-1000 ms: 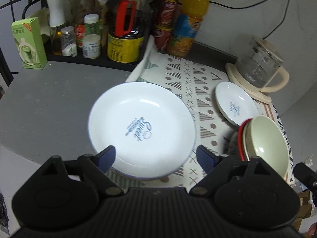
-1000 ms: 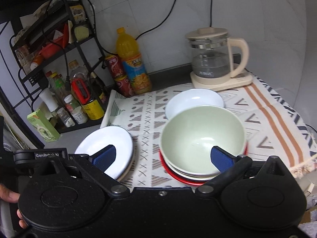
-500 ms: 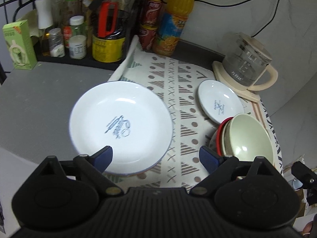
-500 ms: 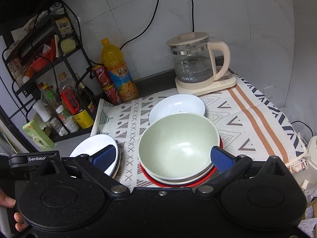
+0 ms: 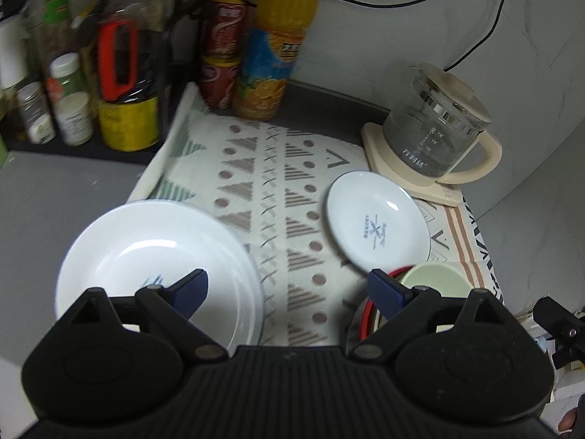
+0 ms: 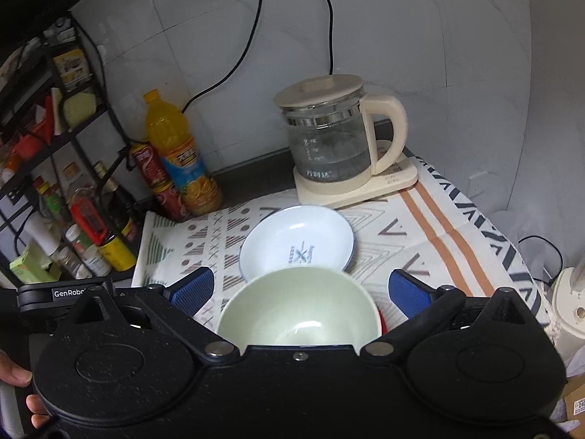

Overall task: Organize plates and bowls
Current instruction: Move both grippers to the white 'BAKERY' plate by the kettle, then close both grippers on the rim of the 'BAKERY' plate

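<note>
A large white plate point(image 5: 146, 256) lies at the left edge of the patterned cloth point(image 5: 278, 183), atop another plate. A smaller white plate point(image 5: 376, 226) lies near the kettle; it also shows in the right wrist view point(image 6: 296, 245). A pale green bowl point(image 6: 299, 311) sits stacked in other bowls with a red rim point(image 5: 365, 314). My left gripper point(image 5: 289, 289) is open and empty above the cloth, between the large plate and the bowls. My right gripper point(image 6: 299, 289) is open and empty above the green bowl.
A glass kettle point(image 6: 329, 142) on a cream base stands at the back right. An orange drink bottle point(image 6: 179, 157) and red cans point(image 6: 153, 175) stand at the back. A rack with jars and bottles point(image 5: 73, 91) is on the left. Cables hang on the tiled wall.
Both grippers have pulled back and swung right. The large plate has slid toward the lower left of the left view and the green bowl lower in the right view. Both stay open.
</note>
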`<state>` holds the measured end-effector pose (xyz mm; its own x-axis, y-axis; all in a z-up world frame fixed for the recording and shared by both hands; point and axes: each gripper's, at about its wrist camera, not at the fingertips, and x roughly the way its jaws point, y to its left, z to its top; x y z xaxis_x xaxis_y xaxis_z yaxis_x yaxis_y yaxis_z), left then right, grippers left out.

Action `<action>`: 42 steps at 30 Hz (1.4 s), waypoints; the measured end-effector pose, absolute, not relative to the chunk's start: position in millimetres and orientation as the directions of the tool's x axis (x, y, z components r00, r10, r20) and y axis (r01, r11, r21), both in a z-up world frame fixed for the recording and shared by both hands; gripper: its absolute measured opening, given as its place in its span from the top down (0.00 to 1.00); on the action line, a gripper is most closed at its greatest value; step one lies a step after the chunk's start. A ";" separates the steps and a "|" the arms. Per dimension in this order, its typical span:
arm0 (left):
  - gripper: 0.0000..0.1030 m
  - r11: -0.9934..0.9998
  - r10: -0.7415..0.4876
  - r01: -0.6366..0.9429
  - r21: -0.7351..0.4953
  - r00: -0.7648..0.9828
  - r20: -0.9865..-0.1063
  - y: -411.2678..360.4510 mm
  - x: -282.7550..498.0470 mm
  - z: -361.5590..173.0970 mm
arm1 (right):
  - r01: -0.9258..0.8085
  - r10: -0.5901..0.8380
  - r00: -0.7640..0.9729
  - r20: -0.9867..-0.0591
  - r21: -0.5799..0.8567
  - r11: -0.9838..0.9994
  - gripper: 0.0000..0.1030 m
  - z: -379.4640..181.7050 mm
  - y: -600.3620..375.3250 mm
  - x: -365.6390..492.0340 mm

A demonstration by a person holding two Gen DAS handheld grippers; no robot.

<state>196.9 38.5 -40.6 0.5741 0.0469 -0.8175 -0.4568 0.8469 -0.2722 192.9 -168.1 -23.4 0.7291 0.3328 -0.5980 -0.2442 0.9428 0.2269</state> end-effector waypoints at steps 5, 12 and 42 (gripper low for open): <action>0.10 0.860 0.032 -0.432 -0.270 0.574 -0.818 40.0 222.8 -43.9 | -0.204 0.317 0.712 -0.627 0.248 0.947 0.00 -28.5 -165.5 219.0; 0.10 0.862 -0.012 -0.413 -0.294 0.563 -0.827 43.5 249.4 -57.6 | -0.160 0.291 0.683 -0.670 0.251 0.955 0.00 -37.9 -160.7 248.1; 0.25 0.892 -0.161 -0.308 -0.332 0.470 -0.868 50.1 356.0 -124.0 | 0.028 0.256 0.501 -0.826 0.312 0.950 0.31 -101.8 -155.1 362.9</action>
